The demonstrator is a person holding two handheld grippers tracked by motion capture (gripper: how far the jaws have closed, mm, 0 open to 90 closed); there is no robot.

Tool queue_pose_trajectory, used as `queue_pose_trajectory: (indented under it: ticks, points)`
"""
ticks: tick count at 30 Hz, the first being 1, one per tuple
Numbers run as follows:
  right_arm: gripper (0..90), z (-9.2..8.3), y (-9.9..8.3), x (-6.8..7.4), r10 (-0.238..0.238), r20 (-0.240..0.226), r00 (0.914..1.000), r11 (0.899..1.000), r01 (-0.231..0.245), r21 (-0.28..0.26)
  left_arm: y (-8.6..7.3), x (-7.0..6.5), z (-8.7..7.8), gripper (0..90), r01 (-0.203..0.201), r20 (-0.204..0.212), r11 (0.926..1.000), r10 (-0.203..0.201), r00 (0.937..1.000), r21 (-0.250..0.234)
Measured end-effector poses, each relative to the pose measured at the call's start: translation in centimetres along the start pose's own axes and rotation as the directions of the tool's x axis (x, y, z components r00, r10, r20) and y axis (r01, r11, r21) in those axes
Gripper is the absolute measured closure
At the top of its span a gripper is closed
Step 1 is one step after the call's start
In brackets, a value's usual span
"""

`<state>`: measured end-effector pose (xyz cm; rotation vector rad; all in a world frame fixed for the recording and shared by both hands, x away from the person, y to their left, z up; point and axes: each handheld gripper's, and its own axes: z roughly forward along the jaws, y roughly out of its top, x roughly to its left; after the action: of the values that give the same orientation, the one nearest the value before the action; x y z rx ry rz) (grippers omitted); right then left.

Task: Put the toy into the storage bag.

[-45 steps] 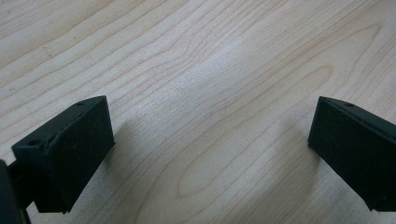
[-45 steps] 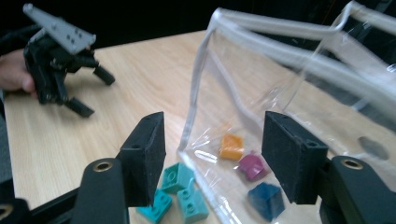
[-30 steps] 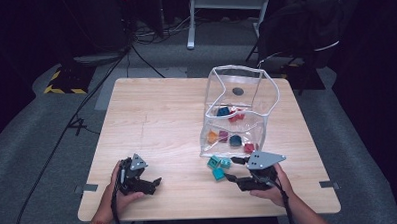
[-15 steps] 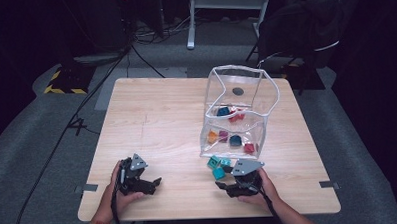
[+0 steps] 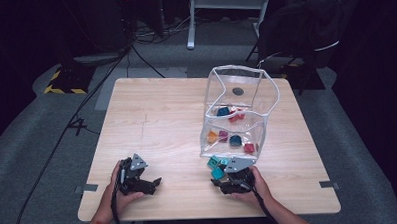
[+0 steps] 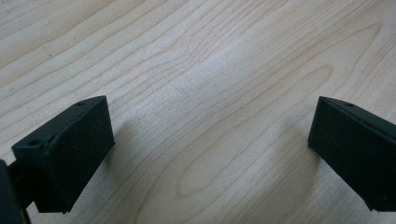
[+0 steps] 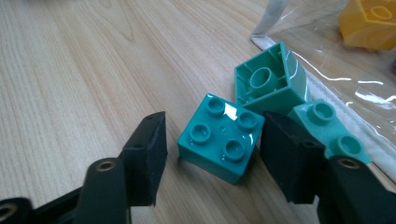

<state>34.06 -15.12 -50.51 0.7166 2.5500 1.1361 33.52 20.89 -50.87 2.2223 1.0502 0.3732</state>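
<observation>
Three teal bricks lie on the wooden table just outside the mouth of a clear plastic bag. In the right gripper view, one four-stud teal brick sits upright between the jaws of my right gripper. Its jaws have just been closing; the right pad meets the brick's side, while a gap remains at the left pad. A second teal brick lies tipped over behind it, and a third is beside the right pad. My left gripper rests open over bare wood at the table's front left.
The bag holds several coloured bricks, among them a yellow one, a blue one and a red one. The table's front edge runs just behind both hands. A chair and cables stand on the floor beyond the table.
My right gripper has come down and to the left onto the teal bricks by the bag's mouth. The left gripper has stayed where it was.
</observation>
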Motion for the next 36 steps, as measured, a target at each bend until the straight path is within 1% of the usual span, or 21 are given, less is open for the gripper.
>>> queue_pose_trajectory:
  ticks: [3, 4, 7, 14, 18, 23, 29, 33, 36]
  points:
    - [54.5, -0.2, -0.1, -0.1, 0.010, 0.015, 0.9998, 1.000, -0.010, -0.007, 0.0, 0.0, 0.0, 0.5, -0.001, 0.000, 1.0000, 0.001, 1.0000, 0.000]
    - [58.9, -0.2, -0.2, -0.2, 0.012, 0.012, 0.9998, 1.000, -0.012, -0.010, 0.0, 0.0, 0.0, 0.5, 0.001, 0.000, 1.0000, -0.001, 1.0000, 0.001]
    - [59.2, -0.4, -0.2, -0.2, 0.018, 0.014, 0.9997, 1.000, -0.018, -0.010, 0.0, 0.0, 0.0, 0.5, -0.001, 0.000, 1.0000, 0.001, 1.0000, 0.000]
    - [59.2, -1.3, -0.4, -0.2, 0.008, 0.001, 1.0000, 1.000, -0.008, -0.025, 0.0, 0.0, 0.0, 0.6, 0.000, 0.000, 1.0000, 0.000, 1.0000, 0.000]
    - [59.3, -2.6, -0.3, -0.5, 0.011, -0.008, 0.9999, 0.999, -0.011, -0.052, 0.0, 0.0, 0.0, 0.5, -0.001, 0.000, 1.0000, 0.001, 1.0000, 0.000]
    - [59.3, -4.1, -0.4, -0.9, 0.009, -0.001, 1.0000, 0.997, -0.009, -0.076, 0.0, 0.0, 0.0, 0.5, 0.000, 0.000, 1.0000, 0.000, 1.0000, 0.001]
    - [59.3, -5.8, -0.5, -1.8, 0.026, 0.000, 0.9997, 0.994, -0.026, -0.105, 0.0, 0.0, 0.0, 0.5, -0.001, 0.000, 1.0000, 0.001, 1.0000, 0.000]
    - [59.3, -6.8, -0.5, -2.5, 0.024, 0.015, 0.9996, 0.993, -0.022, -0.118, 0.0, 0.0, 0.0, 0.5, -0.001, -0.001, 1.0000, 0.001, 1.0000, 0.000]
    - [59.3, -7.6, -0.6, -2.9, 0.036, 0.033, 0.9988, 0.990, -0.031, -0.136, 0.0, 0.0, 0.0, 0.5, 0.002, 0.001, 1.0000, -0.002, 1.0000, 0.001]
